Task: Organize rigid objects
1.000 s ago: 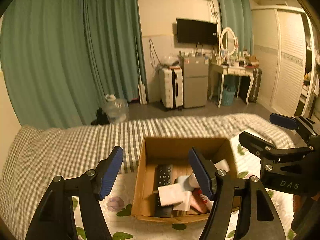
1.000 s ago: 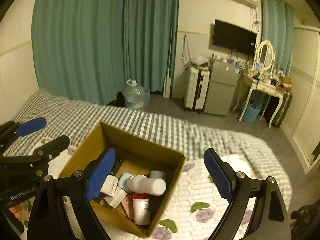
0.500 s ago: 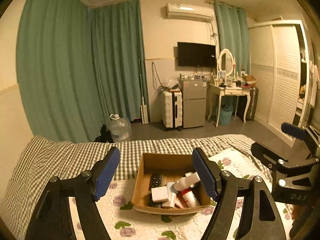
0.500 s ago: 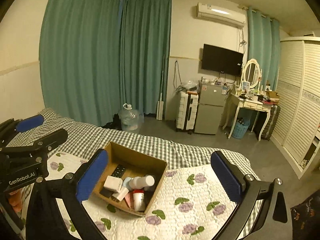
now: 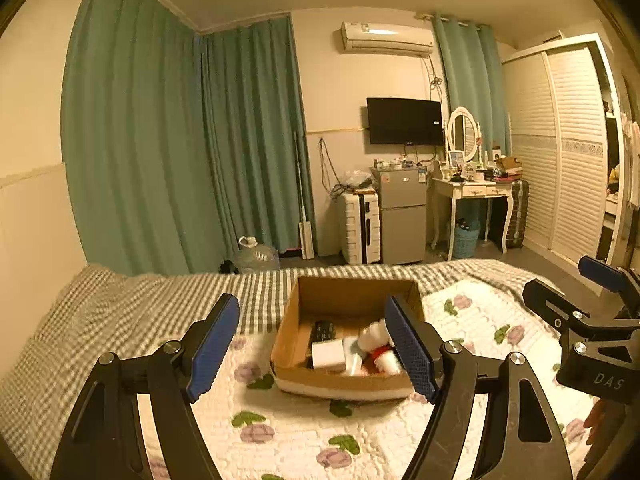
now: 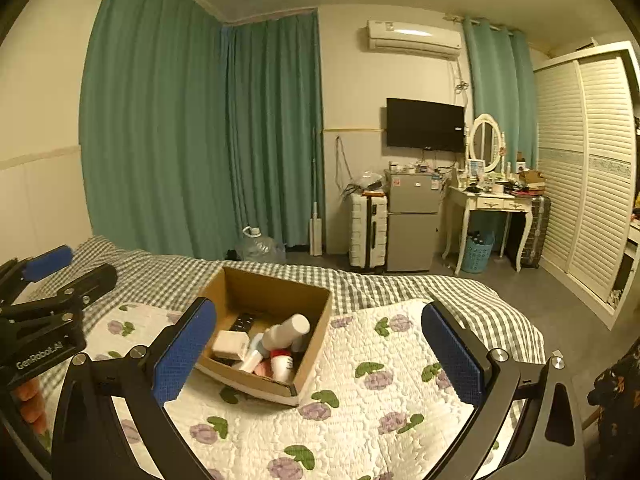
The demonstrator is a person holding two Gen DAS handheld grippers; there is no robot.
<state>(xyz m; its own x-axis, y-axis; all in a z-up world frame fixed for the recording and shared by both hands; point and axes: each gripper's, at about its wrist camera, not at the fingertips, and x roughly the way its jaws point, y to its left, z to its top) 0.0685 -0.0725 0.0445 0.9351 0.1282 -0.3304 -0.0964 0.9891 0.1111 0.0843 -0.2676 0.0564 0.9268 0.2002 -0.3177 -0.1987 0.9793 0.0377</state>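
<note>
An open cardboard box (image 5: 348,300) (image 6: 276,286) sits on the flowered quilt of a bed. Inside lie a black remote (image 5: 322,330) (image 6: 244,322), a white block (image 5: 328,354) (image 6: 230,344), a white bottle (image 6: 286,330) and a red-banded tube (image 6: 282,362). My left gripper (image 5: 316,346) is open and empty, held above the bed in front of the box. My right gripper (image 6: 320,354) is open and empty, to the right of the left one. Each gripper also shows at the edge of the other's view.
The bed has a white flowered quilt (image 6: 360,412) over a green checked sheet (image 5: 132,308). Beyond the bed stand green curtains (image 5: 200,152), a water jug (image 5: 256,256), a suitcase (image 5: 360,228), a small fridge (image 5: 402,220), a dressing table (image 5: 472,192) and a wardrobe (image 5: 576,152).
Both grippers have pulled up and back from the box, so it looks smaller and farther. Both stay open and empty.
</note>
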